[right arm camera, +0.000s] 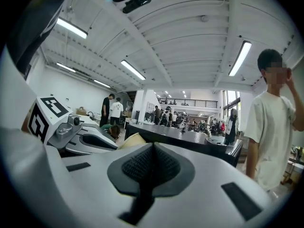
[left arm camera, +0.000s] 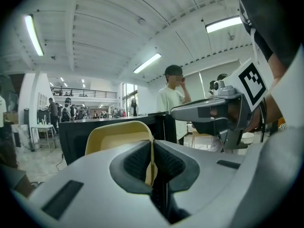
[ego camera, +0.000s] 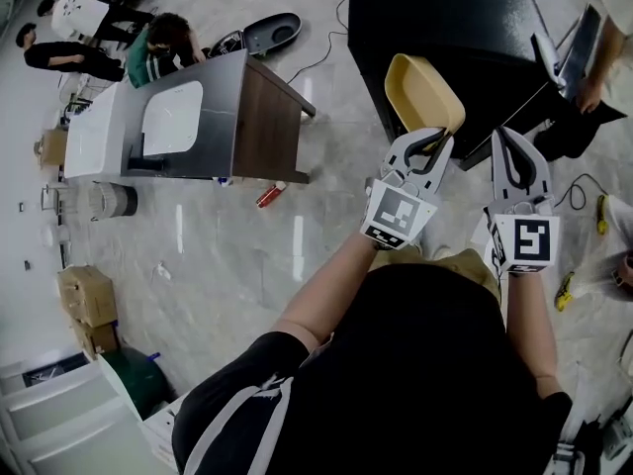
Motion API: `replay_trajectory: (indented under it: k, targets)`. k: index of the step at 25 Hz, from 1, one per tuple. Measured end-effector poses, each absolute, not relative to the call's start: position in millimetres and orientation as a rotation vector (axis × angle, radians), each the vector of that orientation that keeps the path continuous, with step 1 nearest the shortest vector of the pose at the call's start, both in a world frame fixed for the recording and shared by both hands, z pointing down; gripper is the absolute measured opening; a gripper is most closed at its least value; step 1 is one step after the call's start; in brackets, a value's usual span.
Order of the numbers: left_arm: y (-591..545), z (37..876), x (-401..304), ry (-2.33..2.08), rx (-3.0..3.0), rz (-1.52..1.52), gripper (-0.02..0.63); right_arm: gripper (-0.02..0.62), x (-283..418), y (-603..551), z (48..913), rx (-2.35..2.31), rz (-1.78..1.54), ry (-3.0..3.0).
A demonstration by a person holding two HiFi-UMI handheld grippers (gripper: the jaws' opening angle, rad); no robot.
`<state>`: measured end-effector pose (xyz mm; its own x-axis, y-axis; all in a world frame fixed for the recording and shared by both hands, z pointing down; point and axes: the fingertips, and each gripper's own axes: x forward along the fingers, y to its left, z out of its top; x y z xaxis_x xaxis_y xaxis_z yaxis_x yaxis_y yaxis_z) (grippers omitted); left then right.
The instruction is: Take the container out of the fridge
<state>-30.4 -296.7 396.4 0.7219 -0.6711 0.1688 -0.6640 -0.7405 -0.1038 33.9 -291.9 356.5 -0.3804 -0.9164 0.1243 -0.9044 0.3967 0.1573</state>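
Observation:
A pale yellow container [ego camera: 423, 94] hangs in the air above the floor, its near rim pinched in my left gripper [ego camera: 432, 144]. In the left gripper view the container [left arm camera: 116, 137] stands up in front of the jaws, and its thin wall sits between the two dark pads [left arm camera: 135, 161]. My right gripper [ego camera: 509, 142] is held beside it on the right, jaws pressed together with nothing between them. In the right gripper view a corner of the container [right arm camera: 132, 140] shows just past the left gripper [right arm camera: 80, 139]. No fridge is in view.
A black cabinet [ego camera: 450, 28] stands right behind the container. A grey and brown desk [ego camera: 213, 117] with a white board stands to the left. Cardboard boxes [ego camera: 87, 307] sit at the far left. A person in a white shirt [right arm camera: 268, 127] stands close on the right; several people are farther off.

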Motion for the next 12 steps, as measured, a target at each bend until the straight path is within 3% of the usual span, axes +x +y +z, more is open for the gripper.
replay_trajectory:
  k: [12]
  targets:
    - [-249, 372, 11, 1.183, -2.822, -0.293, 0.037, 0.035, 80, -244, 342, 1.582, -0.123, -2.534]
